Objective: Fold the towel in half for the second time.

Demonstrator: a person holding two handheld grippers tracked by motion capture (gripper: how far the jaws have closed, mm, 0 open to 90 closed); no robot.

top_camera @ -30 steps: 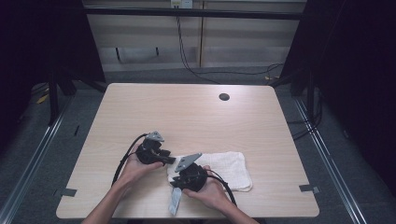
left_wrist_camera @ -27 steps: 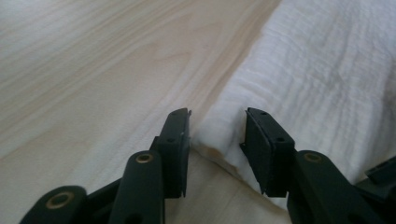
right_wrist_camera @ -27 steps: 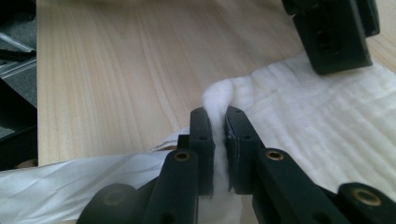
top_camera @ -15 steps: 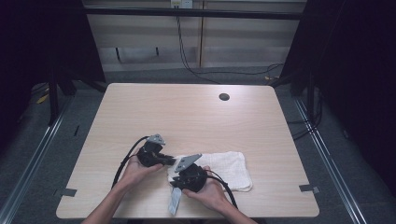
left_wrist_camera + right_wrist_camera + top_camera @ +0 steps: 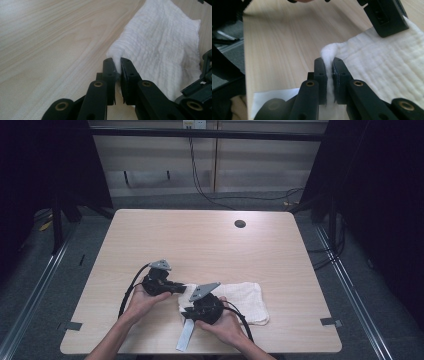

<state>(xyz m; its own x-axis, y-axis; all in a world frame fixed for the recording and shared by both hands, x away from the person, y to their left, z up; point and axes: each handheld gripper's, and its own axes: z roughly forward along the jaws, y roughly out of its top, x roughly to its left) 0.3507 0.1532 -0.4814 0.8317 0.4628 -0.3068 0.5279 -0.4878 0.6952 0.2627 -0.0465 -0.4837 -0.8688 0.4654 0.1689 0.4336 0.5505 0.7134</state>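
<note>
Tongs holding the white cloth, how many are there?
2. The left tongs pinch a corner of the white waffle-weave cloth at its left edge; the right tongs pinch the neighbouring corner, nearer the person.

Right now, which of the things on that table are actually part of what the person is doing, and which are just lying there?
In use:
- white cloth, pinched at its near-left corners
- left gripper, shut on the cloth
- right gripper, shut on the cloth

Just lying about:
- white paper strip at the table's near edge
- round dark spot at the far side
</note>
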